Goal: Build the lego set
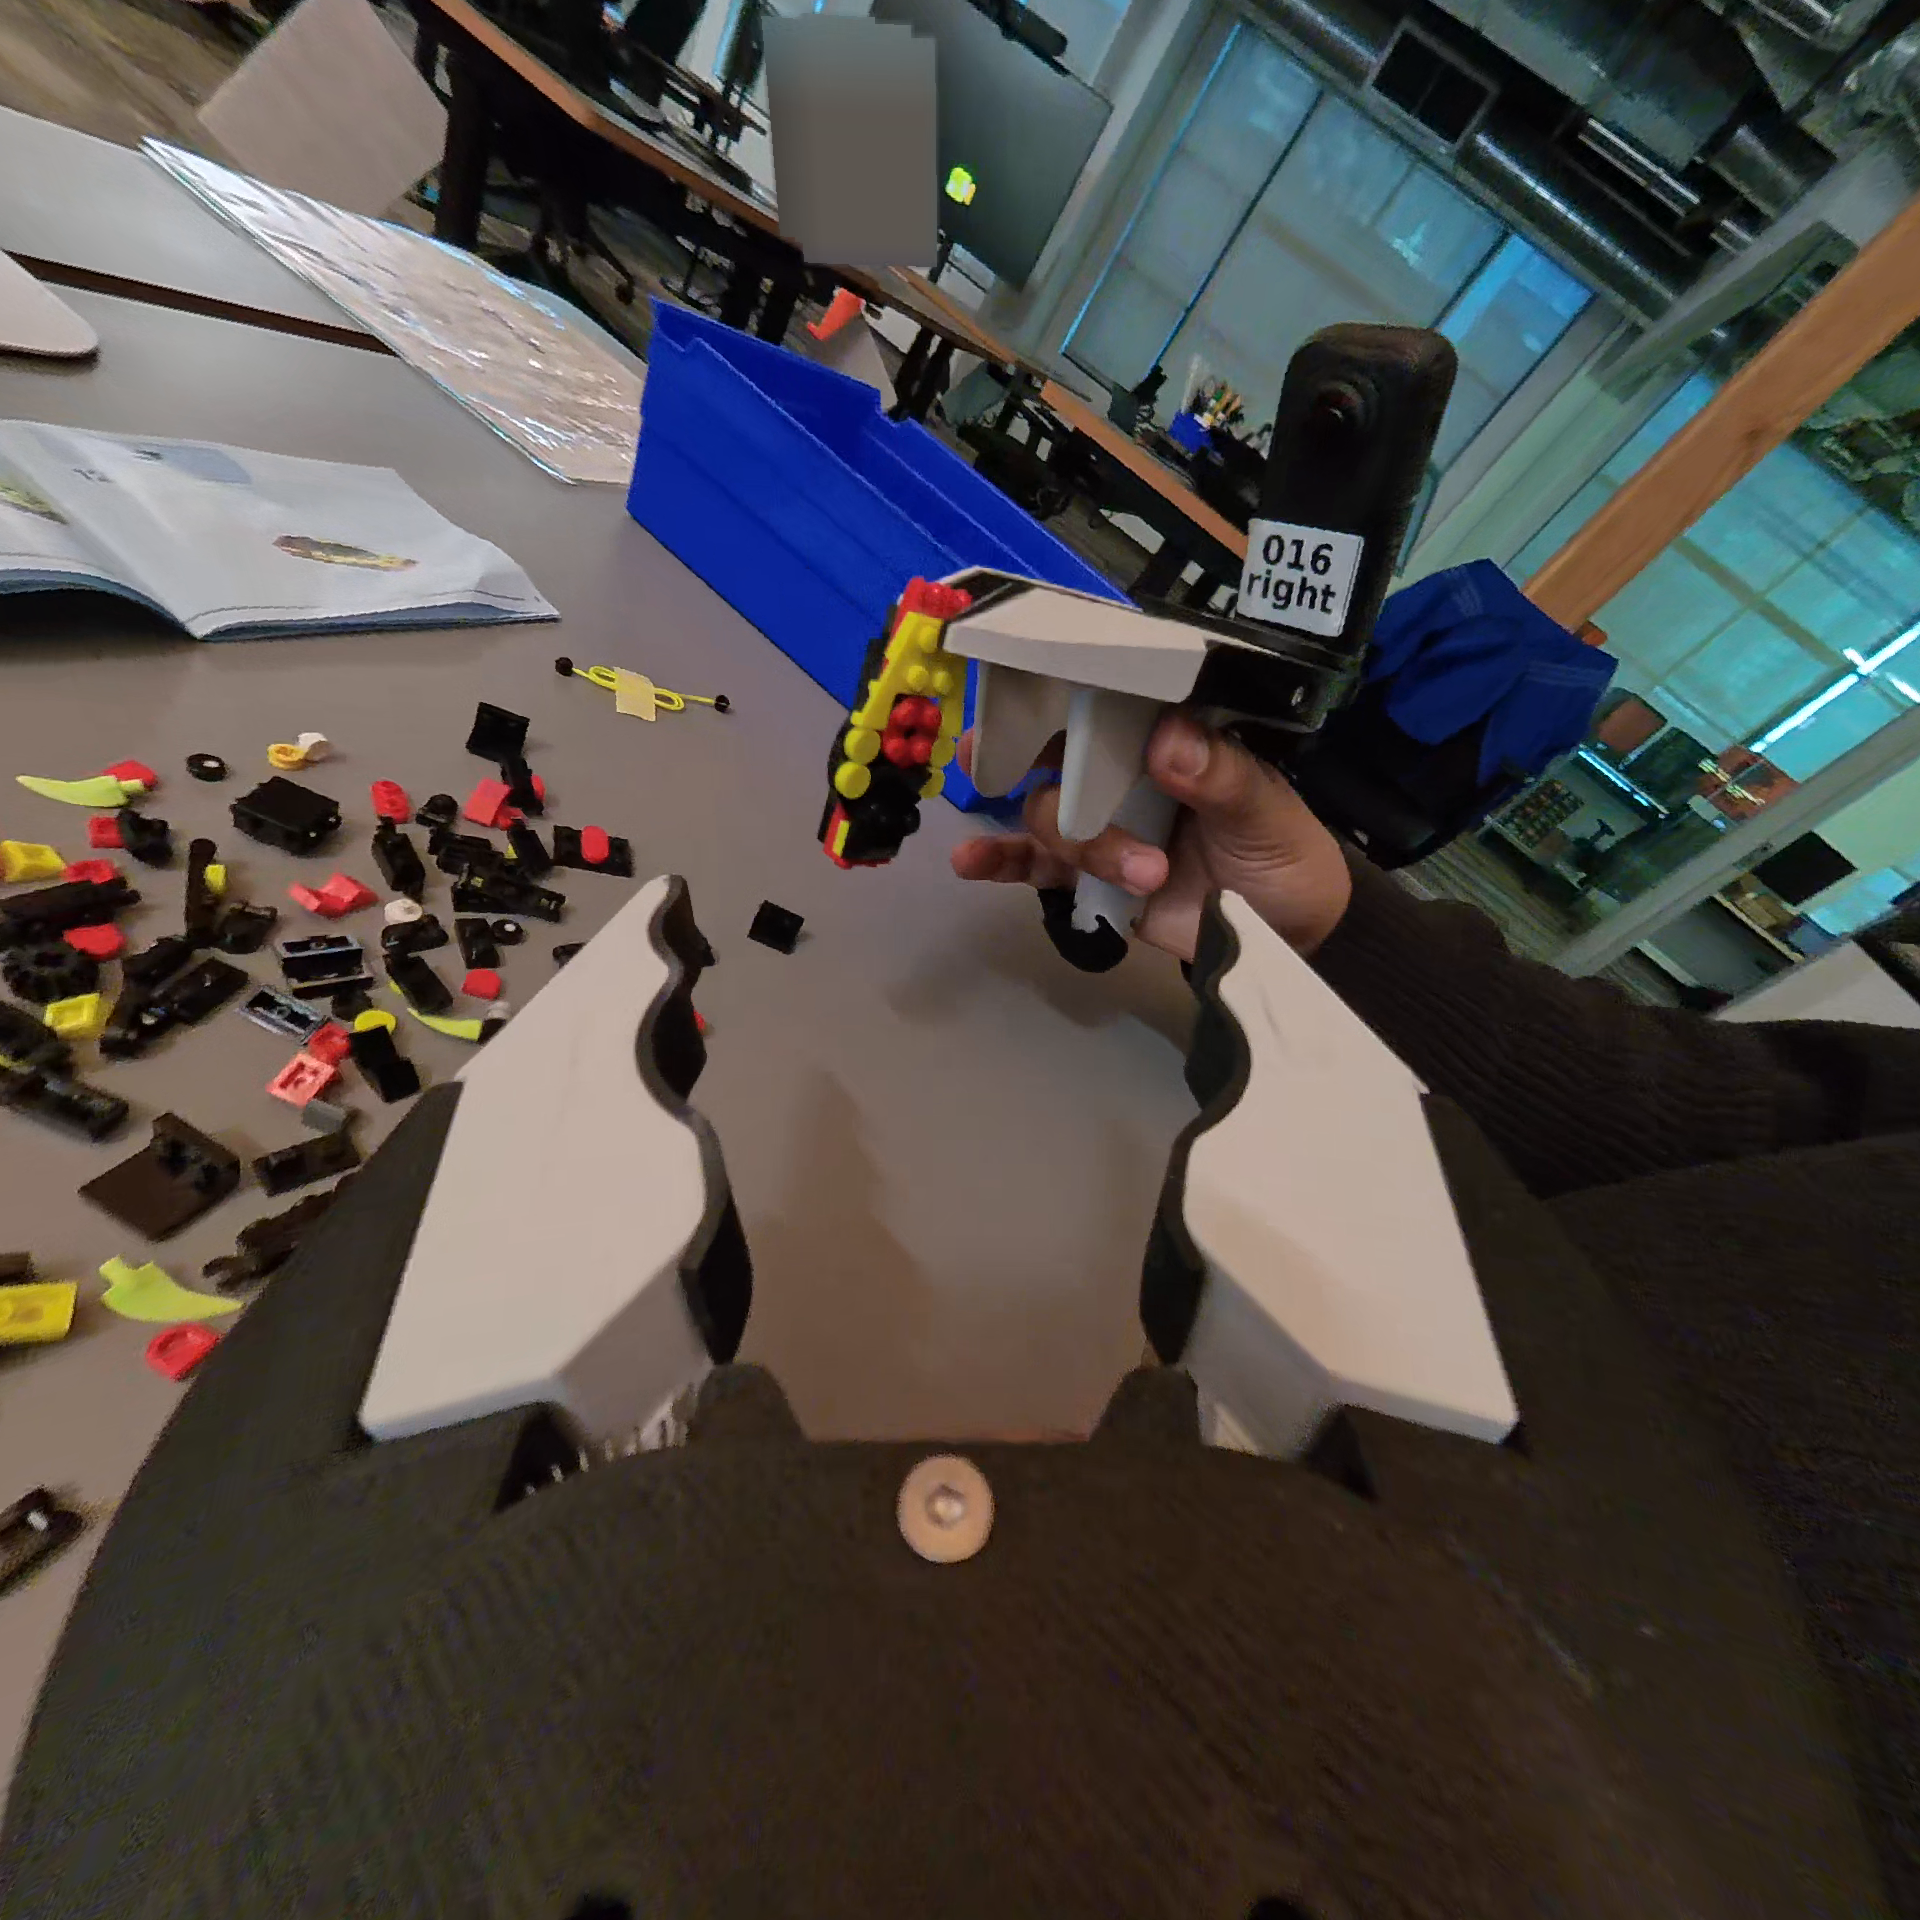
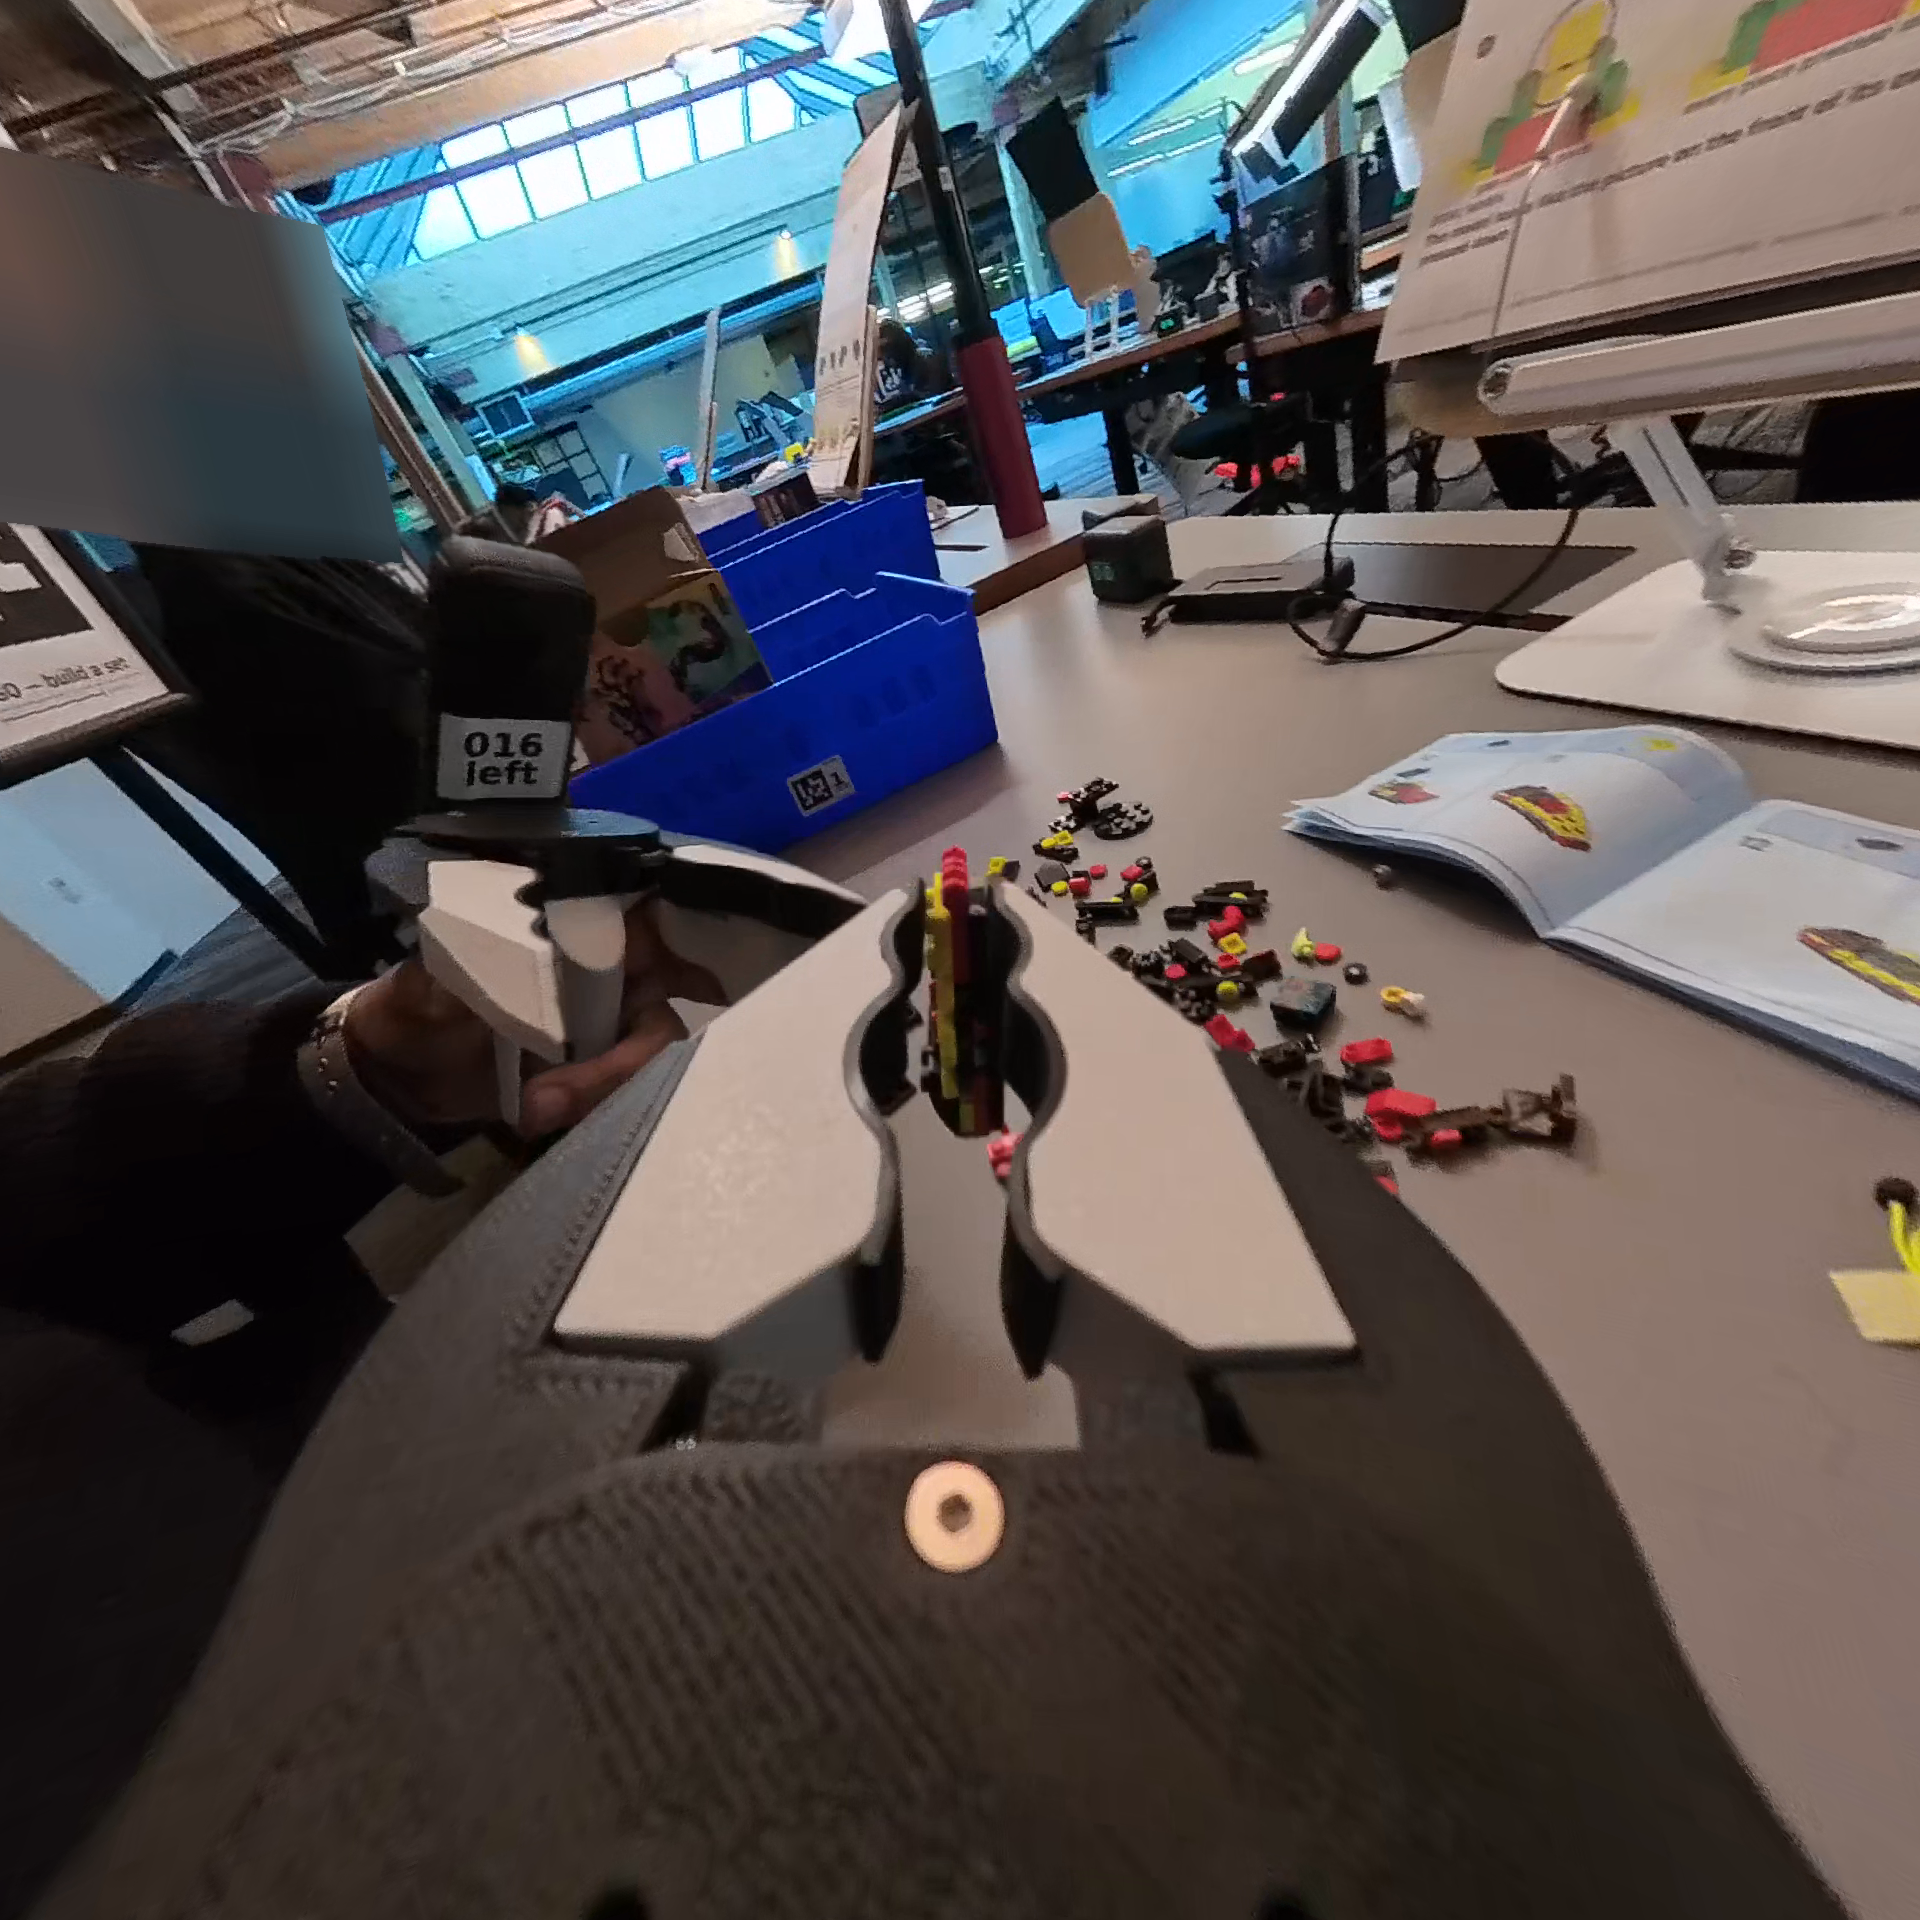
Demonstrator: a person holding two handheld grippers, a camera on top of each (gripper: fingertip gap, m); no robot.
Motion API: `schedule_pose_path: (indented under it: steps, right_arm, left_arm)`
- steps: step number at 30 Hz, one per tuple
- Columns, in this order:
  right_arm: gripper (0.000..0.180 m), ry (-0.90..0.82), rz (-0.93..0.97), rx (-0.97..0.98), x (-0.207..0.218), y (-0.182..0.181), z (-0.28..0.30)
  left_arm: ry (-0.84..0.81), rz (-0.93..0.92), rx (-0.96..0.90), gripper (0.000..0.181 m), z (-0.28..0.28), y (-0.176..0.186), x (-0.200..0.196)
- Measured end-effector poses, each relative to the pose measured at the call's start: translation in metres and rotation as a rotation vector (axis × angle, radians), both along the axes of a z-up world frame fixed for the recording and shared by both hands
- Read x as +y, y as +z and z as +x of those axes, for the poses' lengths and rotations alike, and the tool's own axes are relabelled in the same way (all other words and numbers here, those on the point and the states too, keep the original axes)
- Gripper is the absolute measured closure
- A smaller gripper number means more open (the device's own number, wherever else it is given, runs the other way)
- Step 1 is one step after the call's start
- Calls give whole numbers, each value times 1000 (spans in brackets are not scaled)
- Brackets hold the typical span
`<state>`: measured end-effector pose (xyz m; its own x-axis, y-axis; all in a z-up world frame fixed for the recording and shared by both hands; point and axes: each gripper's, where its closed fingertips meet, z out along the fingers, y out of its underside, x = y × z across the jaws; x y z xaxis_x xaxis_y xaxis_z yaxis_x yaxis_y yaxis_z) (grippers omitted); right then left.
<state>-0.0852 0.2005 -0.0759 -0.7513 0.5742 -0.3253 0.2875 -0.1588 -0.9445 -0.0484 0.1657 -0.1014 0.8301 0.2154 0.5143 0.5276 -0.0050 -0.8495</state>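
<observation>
Looking along the left claw (image 1: 940,1039) in the left wrist view, its two white fingers are spread wide with nothing between them, above the grey table (image 1: 935,1039). Farther off, the right claw (image 1: 961,634) is held by a hand (image 1: 1195,831) and pinches the half-built model of red, yellow and black lego bricks (image 1: 894,727) up in the air, in front of the blue plastic bin (image 1: 790,488). On the table to the left lie many loose lego pieces in black, red and yellow (image 1: 260,935), and the open light-blue instruction booklet (image 1: 239,540) lies behind them.

In the right wrist view, the right claw (image 2: 961,914) is pressed together on the model (image 2: 956,997), which stands on its edge between the fingers, so only thin layers of yellow, red and black show. The left claw (image 2: 499,956) is at the left side, apart from the model. The loose pieces (image 2: 1226,977) and the booklet (image 2: 1621,862) lie on the table to the right.

I judge the build is only partly done: one small flat section with studs exists, but most pieces are still unused. The model looks compact, several plates thick.
</observation>
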Motion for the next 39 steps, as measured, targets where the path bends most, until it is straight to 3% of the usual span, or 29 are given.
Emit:
schedule_pose_path:
  steps: [11,19,25,33,37,39]
  right_arm:
    - [171,-160,-183,-74,35,6,32]
    - [170,-95,-108,-81,22,1,44]
    - [171,-102,-69,-84,34,-6,36]
    - [171,-255,-321,-225,72,-9,11]
    - [171,-220,-266,-264,59,-18,11]
    - [171,-217,-219,-259,53,-22,9]
  left_arm:
    - [-54,-4,3,87,-7,-1,16]
    - [-78,-47,48,87,2,-4,20]
    - [-77,-195,115,90,0,-32,26]
    - [-172,-250,155,94,31,-40,44]
    - [4,-340,244,110,0,-51,43]
    - [36,-382,259,108,-8,-57,44]
